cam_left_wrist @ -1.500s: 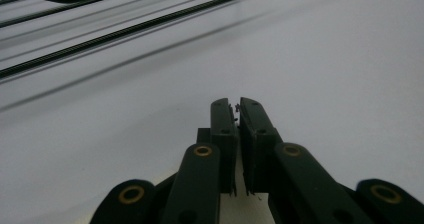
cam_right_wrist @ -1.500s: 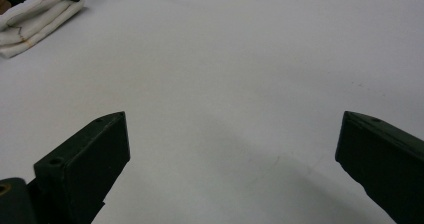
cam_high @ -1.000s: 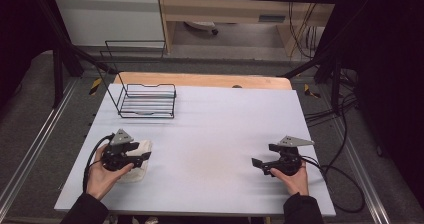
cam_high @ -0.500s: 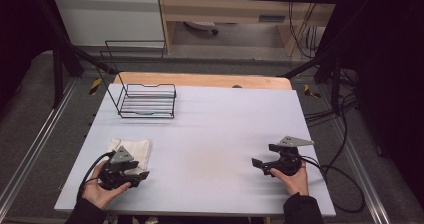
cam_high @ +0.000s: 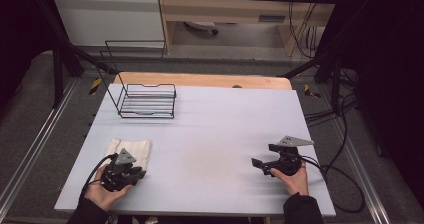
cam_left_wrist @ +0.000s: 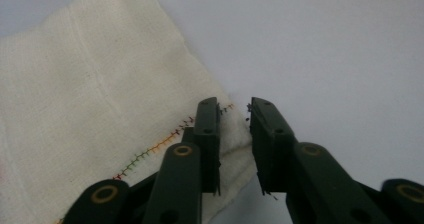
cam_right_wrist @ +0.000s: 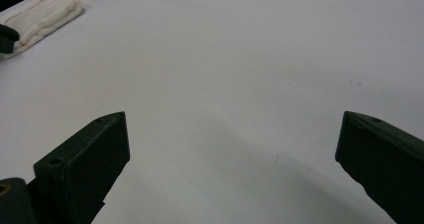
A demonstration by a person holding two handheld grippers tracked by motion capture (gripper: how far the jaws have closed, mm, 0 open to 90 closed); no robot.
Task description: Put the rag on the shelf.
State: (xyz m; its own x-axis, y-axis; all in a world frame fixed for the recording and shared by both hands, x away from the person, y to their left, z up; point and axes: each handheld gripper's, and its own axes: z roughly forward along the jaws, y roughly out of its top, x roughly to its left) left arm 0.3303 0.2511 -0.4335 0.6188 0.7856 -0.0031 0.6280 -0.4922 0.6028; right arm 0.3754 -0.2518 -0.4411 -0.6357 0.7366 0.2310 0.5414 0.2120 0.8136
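A folded cream cloth (cam_high: 131,149) with coloured edge stitching lies at the near left of the white table (cam_high: 215,129). In the left gripper view the cloth (cam_left_wrist: 100,84) spreads to the left. Its near corner is bunched between the jaws of my left gripper (cam_left_wrist: 234,109), which have just been closing and now pinch it. From above, the left gripper (cam_high: 136,170) sits at the cloth's near right corner. My right gripper (cam_high: 262,155) rests at the near right, wide open (cam_right_wrist: 232,134) over bare table. The right gripper view has the cloth (cam_right_wrist: 45,11) far off at top left.
A black wire basket (cam_high: 147,101) stands at the back left of the table, with a wooden board (cam_high: 200,79) behind it. Cables (cam_high: 340,184) trail off the right edge. Dark frame posts (cam_high: 60,69) stand around the table.
The left gripper has drawn back toward the near edge, from over the cloth to its near right corner, and its jaws have come together on that corner. The right gripper stays still.
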